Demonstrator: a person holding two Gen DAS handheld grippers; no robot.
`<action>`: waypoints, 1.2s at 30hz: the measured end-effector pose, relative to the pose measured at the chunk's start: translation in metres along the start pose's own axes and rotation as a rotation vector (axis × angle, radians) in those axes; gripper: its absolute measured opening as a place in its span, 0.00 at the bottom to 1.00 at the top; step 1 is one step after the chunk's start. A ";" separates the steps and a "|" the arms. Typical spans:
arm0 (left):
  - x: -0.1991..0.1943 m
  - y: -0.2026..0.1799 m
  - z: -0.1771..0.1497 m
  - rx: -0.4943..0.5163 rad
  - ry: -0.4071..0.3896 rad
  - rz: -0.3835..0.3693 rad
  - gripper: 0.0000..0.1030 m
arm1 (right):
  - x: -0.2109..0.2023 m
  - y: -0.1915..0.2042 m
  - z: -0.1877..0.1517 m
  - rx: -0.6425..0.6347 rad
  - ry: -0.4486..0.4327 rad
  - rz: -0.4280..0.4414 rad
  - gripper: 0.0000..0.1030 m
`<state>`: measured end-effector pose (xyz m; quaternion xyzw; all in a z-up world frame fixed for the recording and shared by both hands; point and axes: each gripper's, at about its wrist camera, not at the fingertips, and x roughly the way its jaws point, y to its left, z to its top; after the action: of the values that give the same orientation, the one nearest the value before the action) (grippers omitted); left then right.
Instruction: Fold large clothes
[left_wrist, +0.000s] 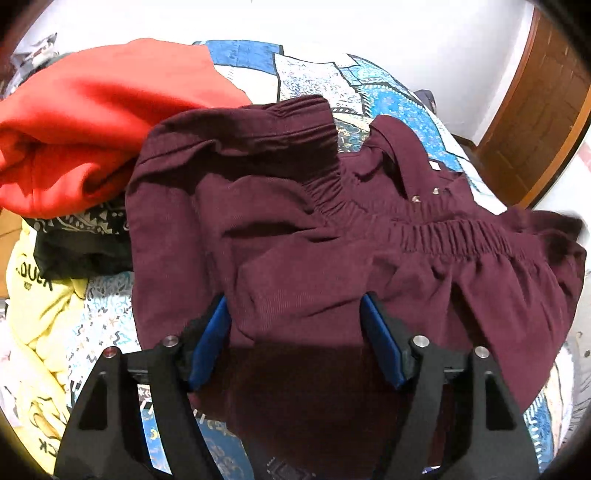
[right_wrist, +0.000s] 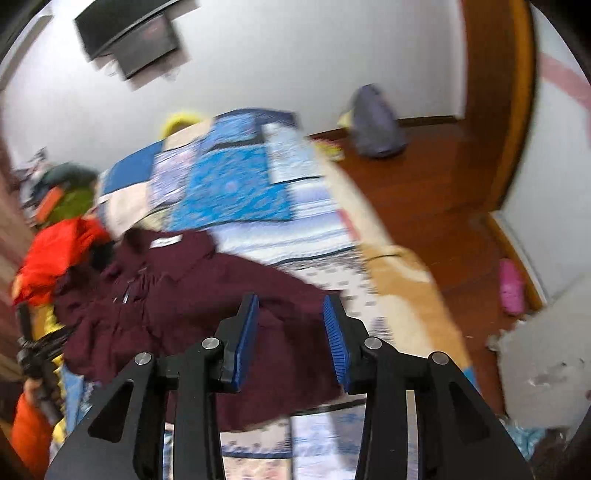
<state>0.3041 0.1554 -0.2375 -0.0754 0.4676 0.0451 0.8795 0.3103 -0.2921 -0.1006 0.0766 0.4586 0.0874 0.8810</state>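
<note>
The left gripper (left_wrist: 295, 332) stands with its jaws wide apart over the near edge of a maroon garment (left_wrist: 295, 229), the blue pads (left_wrist: 210, 343) flanking a rumpled fold of corduroy-like cloth without pinching it. The garment lies spread across a bed covered by a blue patchwork quilt (left_wrist: 399, 99), its gathered elastic band running left to right through the middle, with metal snaps (left_wrist: 417, 199) and a small white label (left_wrist: 435, 165) near the collar at the far right.

To the left of the maroon cloth a yellow printed shirt (left_wrist: 40, 306) lies crumpled at the near edge; beyond it sits a black patterned piece (left_wrist: 81, 240), and farther still a red-orange garment (left_wrist: 92, 118) is heaped, its edge tucked just under the maroon one. A white wall and a wooden door frame (left_wrist: 535, 110) close the scene at the far right.

From the right wrist — a view smeared by motion blur — the right gripper (right_wrist: 291, 339) also shows its jaws parted, holding nothing, poised above the near right part of the same maroon garment (right_wrist: 184, 302). The quilt (right_wrist: 236, 192) stretches away beyond it, with the red-orange garment (right_wrist: 59, 251) at the far left. To the right of the bed lies a wooden floor (right_wrist: 424, 192) — on it a pink object (right_wrist: 511, 288) by the wall and a grey-blue bag (right_wrist: 375, 125) farther off. A dark screen (right_wrist: 129, 37) hangs on the far wall.
</note>
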 end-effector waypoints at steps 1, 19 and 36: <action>0.002 -0.003 0.003 0.002 0.000 0.009 0.70 | -0.002 0.000 -0.001 -0.005 -0.001 -0.018 0.32; -0.036 -0.064 0.020 0.119 -0.056 -0.157 0.70 | 0.040 0.146 -0.037 -0.312 0.038 0.177 0.47; 0.003 -0.067 0.003 0.126 -0.009 -0.104 0.77 | 0.077 0.172 -0.066 -0.365 0.157 0.111 0.53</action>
<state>0.3181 0.0902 -0.2320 -0.0438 0.4609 -0.0299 0.8859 0.2849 -0.1036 -0.1619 -0.0660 0.4974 0.2230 0.8358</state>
